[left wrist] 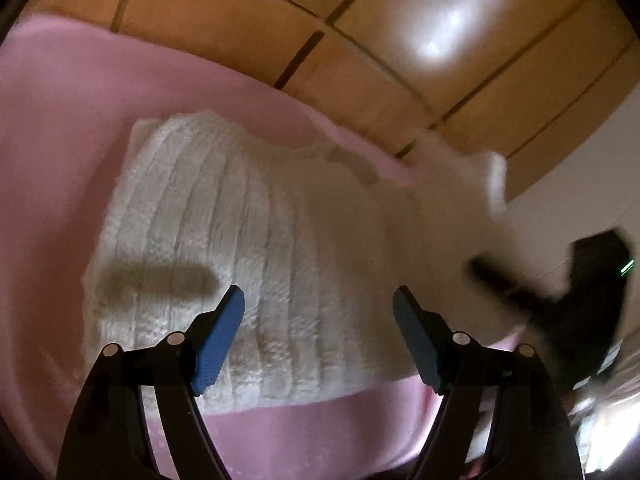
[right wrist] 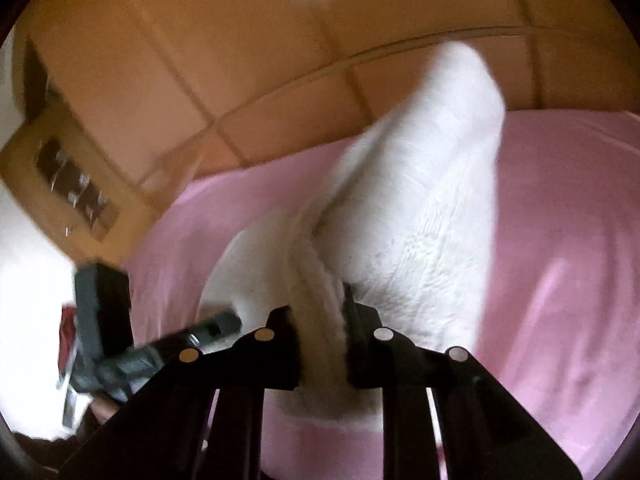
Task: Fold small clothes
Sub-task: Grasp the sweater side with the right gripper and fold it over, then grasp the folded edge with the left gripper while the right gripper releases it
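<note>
Pink bedsheet (left wrist: 60,140) bears white garment (right wrist: 420,208), pinched in right claw (right wrist: 322,344).

Garment (left wrist: 224,248) on sheet (left wrist: 60,128) (bed)

Both wrist views look down closely along their fingers, sharing the ribbed white knit garment (left wrist: 224,248) (right wrist: 420,208) on pink cloth (left wrist: 60,128) (right wrist: 560,220).

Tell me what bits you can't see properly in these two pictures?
- Right gripper in the left wrist view: motion blur smears it.
- Fluffy white ribbed knit garment, its lifted end: blurred in both views.
- Right gripper's fingertips in the right wrist view: buried in the white fabric.
- Tan shelf unit: contents blurred.
</note>
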Tool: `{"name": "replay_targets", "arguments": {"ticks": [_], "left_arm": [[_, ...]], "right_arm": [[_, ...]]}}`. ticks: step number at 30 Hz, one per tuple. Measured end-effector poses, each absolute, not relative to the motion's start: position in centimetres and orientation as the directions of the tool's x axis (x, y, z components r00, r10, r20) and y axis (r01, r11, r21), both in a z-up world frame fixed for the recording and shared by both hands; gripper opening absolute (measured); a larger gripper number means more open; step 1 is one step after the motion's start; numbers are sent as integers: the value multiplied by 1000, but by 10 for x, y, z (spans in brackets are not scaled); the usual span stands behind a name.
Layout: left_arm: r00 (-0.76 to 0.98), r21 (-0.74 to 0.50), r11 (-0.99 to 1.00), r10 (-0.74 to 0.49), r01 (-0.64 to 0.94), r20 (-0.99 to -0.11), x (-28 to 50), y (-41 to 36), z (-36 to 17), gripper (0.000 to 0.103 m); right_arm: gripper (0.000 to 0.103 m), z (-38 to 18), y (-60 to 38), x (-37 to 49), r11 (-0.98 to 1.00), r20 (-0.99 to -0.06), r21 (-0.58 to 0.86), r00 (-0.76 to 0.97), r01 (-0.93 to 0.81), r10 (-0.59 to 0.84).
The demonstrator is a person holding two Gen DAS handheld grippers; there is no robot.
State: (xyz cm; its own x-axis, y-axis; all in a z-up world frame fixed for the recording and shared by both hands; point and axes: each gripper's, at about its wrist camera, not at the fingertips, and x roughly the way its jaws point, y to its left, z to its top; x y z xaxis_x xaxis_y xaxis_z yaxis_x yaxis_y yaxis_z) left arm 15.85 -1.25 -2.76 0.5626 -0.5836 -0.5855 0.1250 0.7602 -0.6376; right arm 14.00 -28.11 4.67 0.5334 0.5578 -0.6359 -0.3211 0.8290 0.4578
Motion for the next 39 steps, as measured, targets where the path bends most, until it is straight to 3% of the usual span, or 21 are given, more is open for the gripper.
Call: {"name": "replay_targets", "arguments": {"ticks": [3, 5, 10, 17, 18, 19, 20, 22, 25, 28, 29, 32, 39], "left_arm": [[568, -716, 684, -648, 141, -507, 160, 2, -20, 78], [559, -749, 647, -677, 142, -479, 165, 5, -19, 85], [490, -809, 578, -739, 110, -462, 195, -7, -31, 86], [391, -857, 503, -815, 111, -428, 237, -50, -36, 87], [384, -846, 520, -809, 116, -445, 243, -59, -35, 79], [387, -812, 573, -778, 113, -495, 247, -68, -34, 51], [386, -784, 611, -753, 110, -532, 251, -74, -34, 34], [395, -750, 651, -723, 117, -567, 258, -86, -32, 28], [419, -716, 683, -697, 143, -582, 260, -93, -21, 24], [438, -671, 722, -665, 168, -605, 257, -98, -10, 21], [448, -657, 732, -655, 179, -608, 252, -99, -5, 21], [509, -589, 774, -613, 232, -605, 245, -92, 16, 18], [680, -418, 863, -487, 282, -548, 208, -57, 67, 17]], "right_arm": [[15, 31, -244, 143, 824, -665, 428, 487, -372, 565], [14, 20, -224, 141, 825, -686, 396, 468, -403, 557], [14, 11, -205, 133, 833, -704, 310, 479, -458, 525], [15, 10, -220, 125, 823, -672, 325, 498, -466, 548], [16, 10, -223, 123, 820, -668, 329, 498, -469, 552], [21, 10, -225, 123, 816, -662, 335, 498, -471, 559], [25, 11, -228, 122, 814, -658, 339, 499, -473, 564], [50, 18, -241, 118, 791, -635, 370, 489, -487, 598], [67, 34, -278, 109, 749, -567, 442, 494, -493, 659], [67, 41, -328, 108, 773, -529, 482, 566, -413, 632], [67, 31, -352, 115, 830, -574, 457, 607, -319, 549], [60, 8, -359, 124, 873, -646, 424, 594, -244, 479], [59, 15, -292, 119, 825, -626, 399, 539, -400, 564]]}}
